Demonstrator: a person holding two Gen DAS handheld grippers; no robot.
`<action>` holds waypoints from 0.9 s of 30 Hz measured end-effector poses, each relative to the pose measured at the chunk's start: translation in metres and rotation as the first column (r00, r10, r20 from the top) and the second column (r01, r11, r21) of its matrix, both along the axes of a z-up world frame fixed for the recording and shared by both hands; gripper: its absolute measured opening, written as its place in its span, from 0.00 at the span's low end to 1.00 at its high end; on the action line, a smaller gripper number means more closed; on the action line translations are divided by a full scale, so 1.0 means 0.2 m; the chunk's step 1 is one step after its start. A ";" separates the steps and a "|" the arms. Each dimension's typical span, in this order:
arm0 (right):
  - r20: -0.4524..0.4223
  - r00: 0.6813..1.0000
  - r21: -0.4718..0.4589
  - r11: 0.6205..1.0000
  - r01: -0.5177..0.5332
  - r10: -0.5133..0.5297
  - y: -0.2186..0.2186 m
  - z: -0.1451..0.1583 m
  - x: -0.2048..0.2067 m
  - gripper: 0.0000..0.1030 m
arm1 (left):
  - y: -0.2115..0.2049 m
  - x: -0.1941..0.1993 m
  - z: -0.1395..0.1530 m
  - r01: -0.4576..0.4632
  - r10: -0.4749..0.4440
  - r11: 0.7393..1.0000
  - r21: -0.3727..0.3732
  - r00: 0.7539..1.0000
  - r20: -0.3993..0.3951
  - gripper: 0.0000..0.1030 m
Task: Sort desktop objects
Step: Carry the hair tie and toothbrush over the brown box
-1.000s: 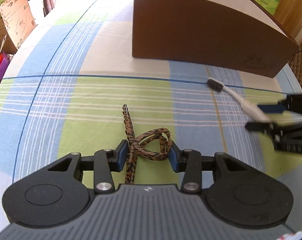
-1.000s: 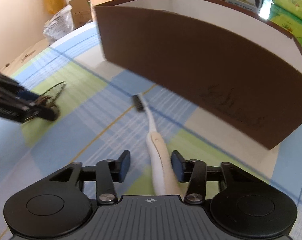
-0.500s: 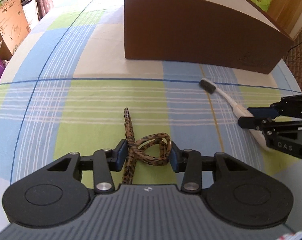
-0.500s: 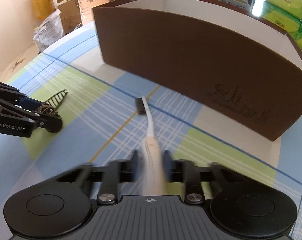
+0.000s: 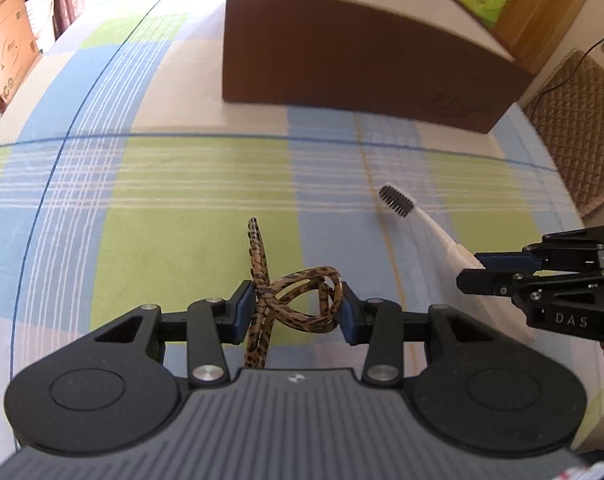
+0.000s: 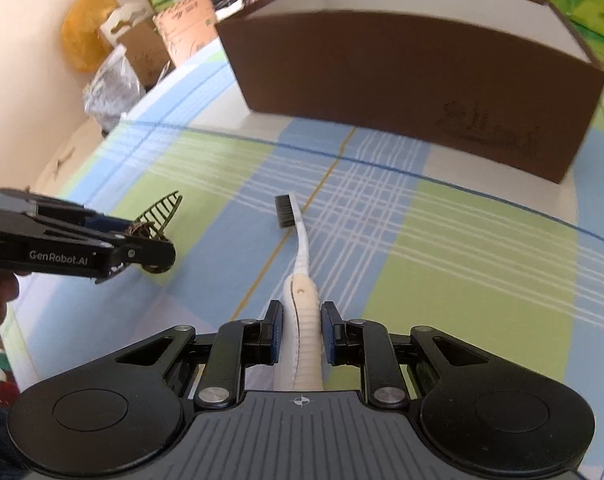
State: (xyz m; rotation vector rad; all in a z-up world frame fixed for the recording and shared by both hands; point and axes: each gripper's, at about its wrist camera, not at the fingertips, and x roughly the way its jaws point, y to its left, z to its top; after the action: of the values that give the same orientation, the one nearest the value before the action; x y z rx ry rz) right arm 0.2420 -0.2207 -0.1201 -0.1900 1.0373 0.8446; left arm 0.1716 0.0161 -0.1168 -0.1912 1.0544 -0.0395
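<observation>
A leopard-patterned hair clip [image 5: 294, 300] sits between the blue pads of my left gripper [image 5: 292, 312], which is shut on it. From the right wrist view the clip's comb teeth [image 6: 160, 212] stick out past the left gripper [image 6: 154, 248], just above the cloth. My right gripper [image 6: 301, 332] is shut on the cream handle of a white toothbrush [image 6: 300, 248]. Its dark bristle head points toward the brown box [image 6: 402, 76]. In the left wrist view the toothbrush [image 5: 426, 228] juts out of the right gripper [image 5: 474, 272] at the right edge.
The open-topped brown box [image 5: 362, 52] stands at the far side of the blue, green and white plaid cloth [image 5: 162, 200]. Cardboard boxes and bags [image 6: 114, 60] lie beyond the cloth's left edge. A quilted mat [image 5: 582, 128] is at the right.
My right gripper has closed on the toothbrush handle and drawn the brush back from the box, its head now off the cloth. The left gripper still holds the hair clip.
</observation>
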 end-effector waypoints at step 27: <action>0.197 0.971 0.143 0.984 0.109 -0.136 -0.01 0.63 0.78 0.17 | -0.08 0.85 0.59 0.096 -0.074 0.994 -0.059 0.951 0.300 0.36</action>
State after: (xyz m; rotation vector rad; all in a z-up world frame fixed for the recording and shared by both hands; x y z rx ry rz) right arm 0.3976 -0.2229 0.0063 -0.0981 0.7882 0.7610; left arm 0.3419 -0.0008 0.0021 -0.1993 0.7596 -0.1803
